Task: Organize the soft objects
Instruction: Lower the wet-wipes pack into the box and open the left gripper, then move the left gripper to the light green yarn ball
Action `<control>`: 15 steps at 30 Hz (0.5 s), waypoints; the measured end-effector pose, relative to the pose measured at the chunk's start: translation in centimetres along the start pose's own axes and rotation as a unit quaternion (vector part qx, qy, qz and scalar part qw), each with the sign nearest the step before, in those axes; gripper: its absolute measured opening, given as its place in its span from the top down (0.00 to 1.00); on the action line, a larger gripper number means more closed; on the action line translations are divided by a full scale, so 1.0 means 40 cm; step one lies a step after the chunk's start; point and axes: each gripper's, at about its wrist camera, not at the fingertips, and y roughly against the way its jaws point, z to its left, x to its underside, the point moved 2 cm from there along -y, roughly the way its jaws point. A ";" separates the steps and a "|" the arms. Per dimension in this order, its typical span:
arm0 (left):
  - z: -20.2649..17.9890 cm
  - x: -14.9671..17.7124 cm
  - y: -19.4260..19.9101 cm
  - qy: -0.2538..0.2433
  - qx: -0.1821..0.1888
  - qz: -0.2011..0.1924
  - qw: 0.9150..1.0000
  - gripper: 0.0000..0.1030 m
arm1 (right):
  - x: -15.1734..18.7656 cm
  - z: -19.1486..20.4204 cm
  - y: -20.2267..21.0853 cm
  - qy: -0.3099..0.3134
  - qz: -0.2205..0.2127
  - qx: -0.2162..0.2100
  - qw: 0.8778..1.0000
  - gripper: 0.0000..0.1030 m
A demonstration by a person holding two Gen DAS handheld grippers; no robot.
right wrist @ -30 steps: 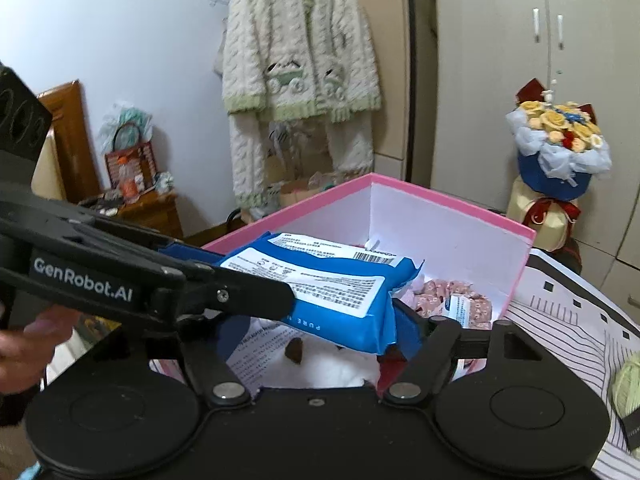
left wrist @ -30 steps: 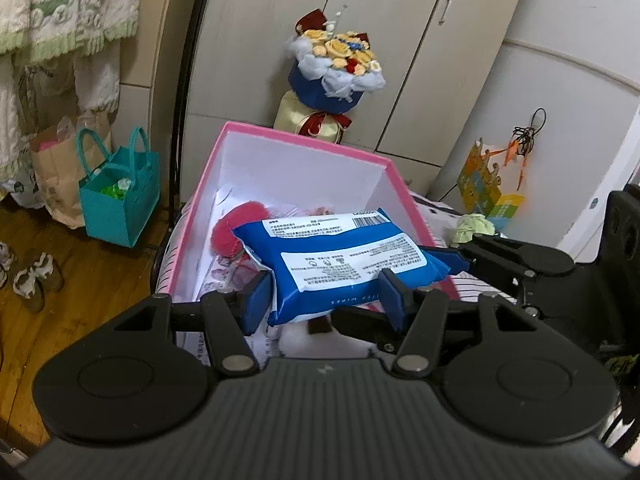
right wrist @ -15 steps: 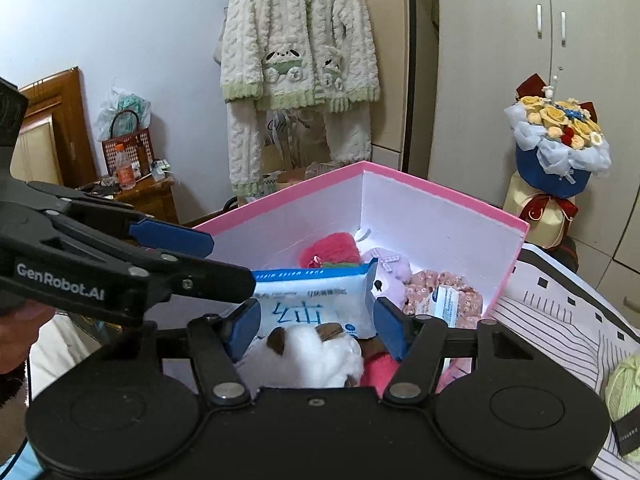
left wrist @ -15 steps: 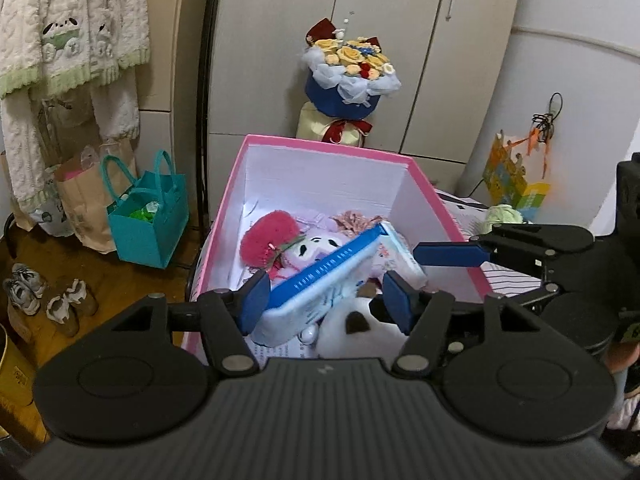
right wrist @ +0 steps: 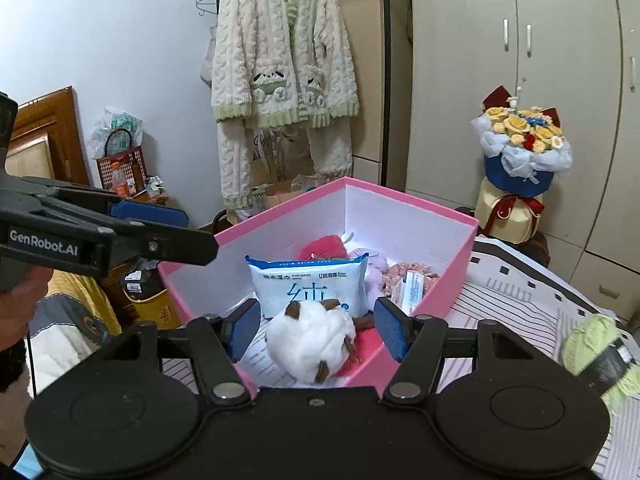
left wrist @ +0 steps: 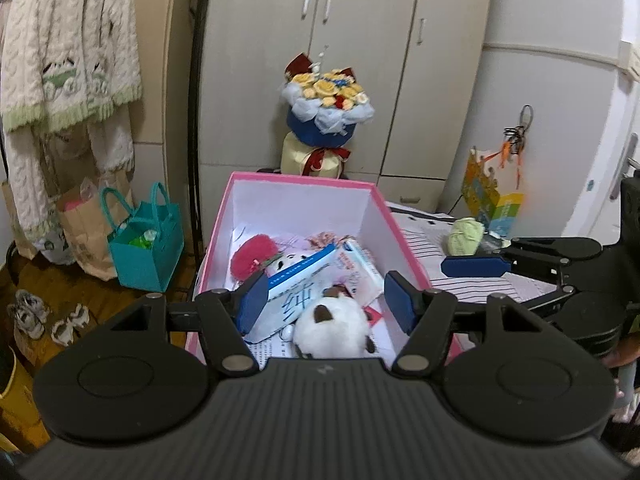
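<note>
We see the blue-and-white wipes pack [right wrist: 307,289] propped on edge inside the pink box [right wrist: 460,264], leaning behind a white plush toy [right wrist: 310,338] with brown patches, with a red fluffy toy [left wrist: 254,255] and other soft things bunched toward the back wall.

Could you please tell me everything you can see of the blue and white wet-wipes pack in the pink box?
The blue and white soft plastic wet-wipes pack stands tilted on its long edge inside the pink cardboard box, printed face showing. It leans on the plush items behind, with the white fluffy toy against its front. Neither gripper holds it.
</note>
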 end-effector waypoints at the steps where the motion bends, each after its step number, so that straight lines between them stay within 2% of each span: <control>1: -0.009 -0.001 0.013 -0.005 0.002 -0.003 1.000 0.37 | 0.001 0.001 0.016 -0.001 -0.002 0.001 1.000 0.34; 9: -0.095 0.002 0.103 -0.046 0.031 -0.016 0.998 0.34 | 0.028 -0.005 0.148 -0.018 -0.017 0.010 1.000 0.28; 15: -0.171 0.010 0.148 -0.082 0.047 -0.022 0.995 0.33 | 0.060 -0.031 0.228 -0.038 -0.012 0.029 0.999 0.24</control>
